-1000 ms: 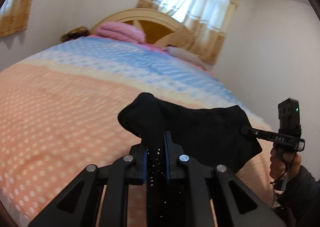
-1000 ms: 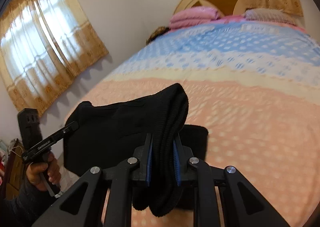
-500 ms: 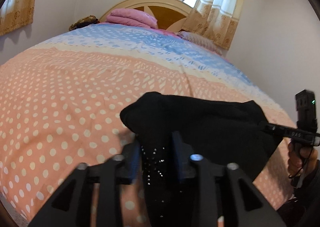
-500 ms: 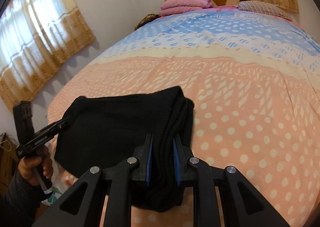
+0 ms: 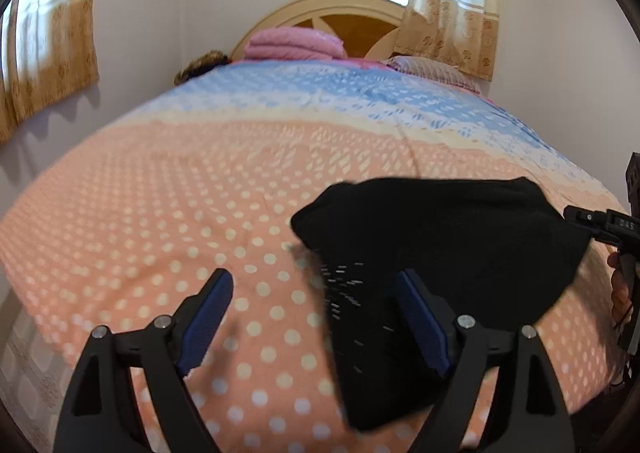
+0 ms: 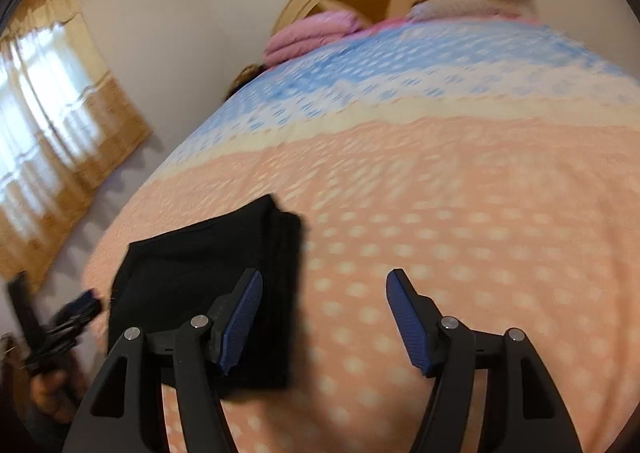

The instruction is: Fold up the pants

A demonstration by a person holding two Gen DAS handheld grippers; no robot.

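Released within the last second: both corners of the folded black pants (image 5: 448,237), pinched a moment ago, now free and lying flat on the polka-dot bedspread (image 5: 160,213) near the foot of the bed. Left gripper (image 5: 312,305) just opened, blue pads spread wide, left pad over bare bedspread, right pad at the near edge of the cloth with a fold of it between the jaws, nothing pressed. Right gripper (image 6: 322,313) likewise just opened, jaws apart, its left pad overlapping the right-hand edge of the pants (image 6: 192,273), its right pad above peach fabric only.

Folded to a compact dark rectangle, stacked edges showing along one side in the right wrist view. Speckled with small pale flecks on the near flap in the left wrist view, blurred.

Seen beyond: bedspread banded peach, cream and blue toward the head of the bed; a folded pink blanket (image 5: 294,43) stacked against the arched cream headboard (image 5: 332,9); a striped pillow (image 5: 432,67) beside it; something brown and tufted (image 5: 202,63) at the far left corner of the mattress, too blurred to identify. Gold-patterned curtains (image 5: 448,13) over a bright window behind the headboard, a second curtained window (image 6: 52,121) on the side wall.

At the frame edges: the opposite gripper in each view, held in a hand (image 6: 48,393), partly cut off and, in the right wrist view, smeared by motion. Far half of the right wrist view also blurred.
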